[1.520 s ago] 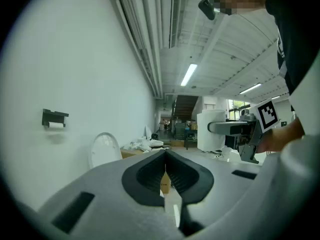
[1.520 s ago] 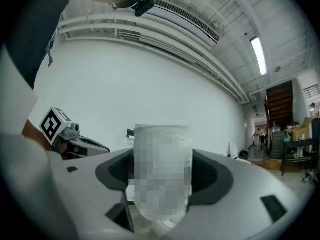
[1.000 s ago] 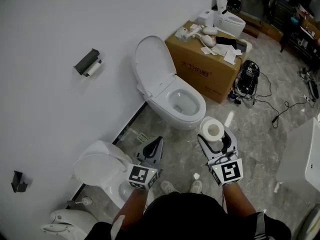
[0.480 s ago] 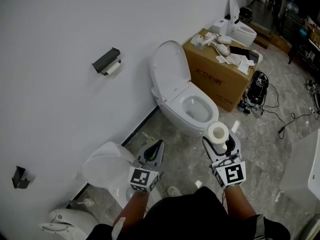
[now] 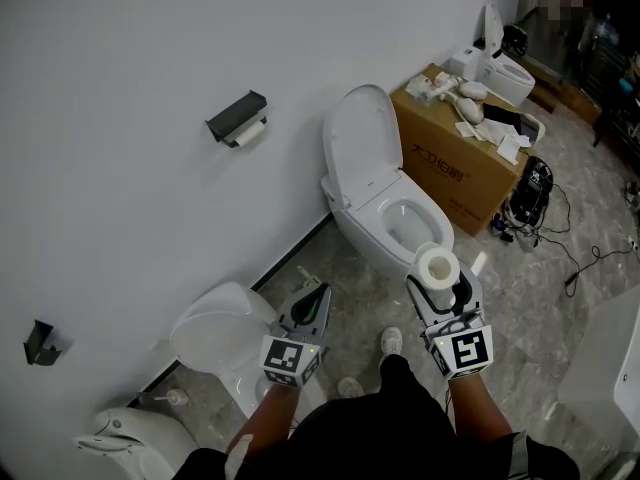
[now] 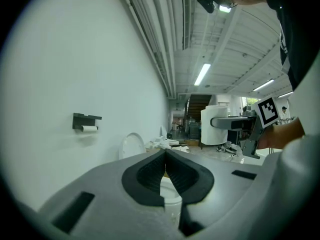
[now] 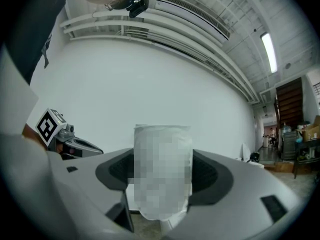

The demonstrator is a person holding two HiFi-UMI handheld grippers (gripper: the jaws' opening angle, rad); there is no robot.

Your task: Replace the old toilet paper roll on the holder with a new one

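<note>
My right gripper (image 5: 441,286) has its jaws clenched on the new toilet paper roll (image 5: 437,264). I hold the roll upright, near the front rim of the open toilet (image 5: 385,213). My left gripper (image 5: 319,295) has its jaws pressed together with nothing between them. The black holder (image 5: 236,116) sits on the white wall (image 5: 120,58) left of the toilet, well apart from both grippers, and the old roll (image 5: 251,134) hangs under it.
</note>
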